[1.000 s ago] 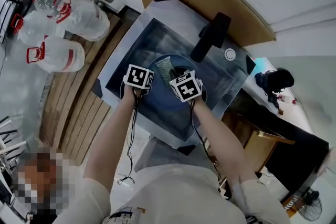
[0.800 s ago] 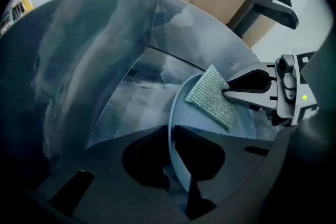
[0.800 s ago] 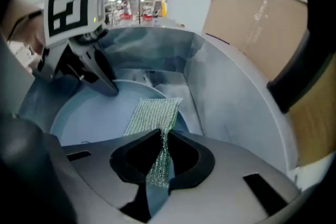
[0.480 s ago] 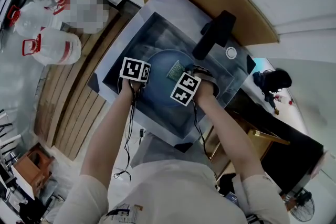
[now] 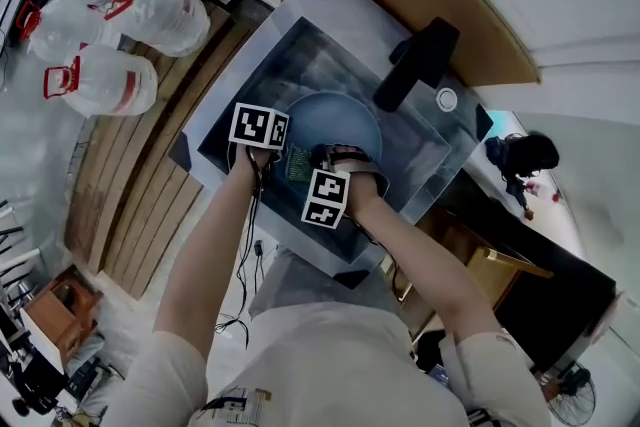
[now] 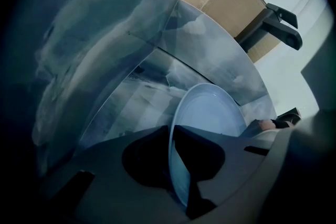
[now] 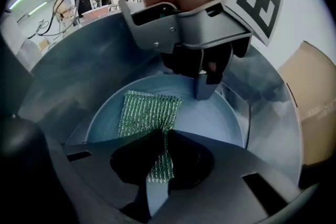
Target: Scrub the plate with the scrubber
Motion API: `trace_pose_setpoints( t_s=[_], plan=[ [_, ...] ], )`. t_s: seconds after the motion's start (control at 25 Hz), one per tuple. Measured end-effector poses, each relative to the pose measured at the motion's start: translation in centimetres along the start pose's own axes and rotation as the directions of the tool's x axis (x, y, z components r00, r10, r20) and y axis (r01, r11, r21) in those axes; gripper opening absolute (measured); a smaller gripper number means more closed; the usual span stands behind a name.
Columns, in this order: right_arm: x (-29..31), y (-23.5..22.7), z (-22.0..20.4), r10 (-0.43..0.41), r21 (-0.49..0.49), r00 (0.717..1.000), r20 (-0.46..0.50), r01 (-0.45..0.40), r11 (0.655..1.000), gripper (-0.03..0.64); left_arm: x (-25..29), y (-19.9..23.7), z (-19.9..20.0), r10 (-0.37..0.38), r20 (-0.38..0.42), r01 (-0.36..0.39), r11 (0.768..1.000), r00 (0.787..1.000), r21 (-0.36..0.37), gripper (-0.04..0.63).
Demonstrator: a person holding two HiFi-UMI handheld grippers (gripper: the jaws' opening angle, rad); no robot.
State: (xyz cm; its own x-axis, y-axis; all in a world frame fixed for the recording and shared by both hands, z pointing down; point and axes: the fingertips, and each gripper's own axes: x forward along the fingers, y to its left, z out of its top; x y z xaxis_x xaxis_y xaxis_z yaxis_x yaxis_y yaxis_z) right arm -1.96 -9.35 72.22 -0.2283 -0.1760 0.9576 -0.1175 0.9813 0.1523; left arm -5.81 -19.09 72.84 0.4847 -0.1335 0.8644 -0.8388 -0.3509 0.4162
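Two pinches inside the steel sink (image 6: 105, 60): left tool (image 6: 173, 165) on plate (image 6: 210, 113), right tool (image 7: 157, 162) on scrubber (image 7: 147, 110).

Softly and evenly lit from above in the head view, brightest at upper right, dimmer and blue-grey down inside the sink (image 5: 320, 65). Strongly bowed toward the edges in both gripper views, with black vignetted corners. Murky and low in contrast in the left gripper view, pale only on the plate (image 6: 210, 113). Crisp on the green scrubber (image 7: 149, 110) in the right gripper view, shadowed and soft across the lower frame.
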Motion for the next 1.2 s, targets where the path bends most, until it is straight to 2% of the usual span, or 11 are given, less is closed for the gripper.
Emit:
trace_pose_setpoints(
  t_s=[0.12, 0.24, 0.4, 0.48, 0.6, 0.68, 0.76, 0.88, 0.96, 1.08, 1.2],
  plan=[
    [0.8, -2.6, 0.4, -0.052, -0.027, 0.999, -0.01, 0.052, 0.998, 0.069, 0.0, 0.1, 0.0, -0.017, 0.007, 0.017, 1.0, 1.0, -0.011, 0.051],
    [1.4, -5.5, -0.4, -0.079, -0.037, 0.995, -0.066, 0.076, 0.996, 0.069, 0.0, 0.1, 0.0, -0.035, 0.009, 0.036, 0.999, 0.999, -0.031, 0.051],
    [1.6, -10.3, -2.9, -0.132, 0.078, 0.984, -0.119, 0.142, 0.987, 0.067, 0.0, 0.0, 0.0, -0.032, 0.005, 0.032, 0.999, 0.999, -0.013, 0.051],
    [1.4, -11.5, -4.5, -0.141, 0.103, 0.977, -0.157, 0.158, 0.982, 0.067, 0.0, 0.0, 0.0, -0.027, 0.006, 0.027, 1.0, 1.0, -0.006, 0.051],
    [0.7, -10.3, -7.3, -0.092, 0.088, 0.966, -0.241, 0.116, 0.989, 0.066, -0.1, 0.1, 0.0, -0.006, 0.008, 0.006, 1.0, 1.0, 0.011, 0.052],
    [0.0, -8.0, -8.9, -0.025, 0.04, 0.951, -0.309, 0.039, 0.998, 0.066, -0.1, 0.1, -0.1, -0.002, 0.009, 0.002, 1.0, 1.0, 0.007, 0.052],
    [-0.7, -4.7, -9.6, 0.065, 0.015, 0.939, -0.337, -0.064, 0.998, 0.066, 0.0, 0.1, -0.1, -0.009, 0.01, 0.009, 1.0, 1.0, -0.007, 0.052],
    [-1.4, 0.0, -8.3, 0.176, 0.007, 0.943, -0.282, -0.182, 0.983, 0.066, 0.0, 0.1, -0.1, -0.017, 0.009, 0.018, 1.0, 1.0, -0.019, 0.052],
    [-1.4, 2.0, -6.1, 0.196, -0.013, 0.958, -0.21, -0.203, 0.979, 0.066, 0.0, 0.1, -0.1, -0.02, 0.009, 0.02, 1.0, 1.0, -0.023, 0.052],
    [-0.7, 2.6, -2.7, 0.158, -0.034, 0.982, -0.101, -0.163, 0.986, 0.066, 0.0, 0.0, -0.1, -0.028, 0.01, 0.028, 0.999, 1.0, -0.032, 0.052],
    [0.1, 0.6, -0.9, 0.083, -0.059, 0.995, -0.057, -0.086, 0.995, 0.067, 0.1, 0.0, 0.0, -0.033, 0.009, 0.034, 0.999, 0.999, -0.032, 0.052]
  ],
)
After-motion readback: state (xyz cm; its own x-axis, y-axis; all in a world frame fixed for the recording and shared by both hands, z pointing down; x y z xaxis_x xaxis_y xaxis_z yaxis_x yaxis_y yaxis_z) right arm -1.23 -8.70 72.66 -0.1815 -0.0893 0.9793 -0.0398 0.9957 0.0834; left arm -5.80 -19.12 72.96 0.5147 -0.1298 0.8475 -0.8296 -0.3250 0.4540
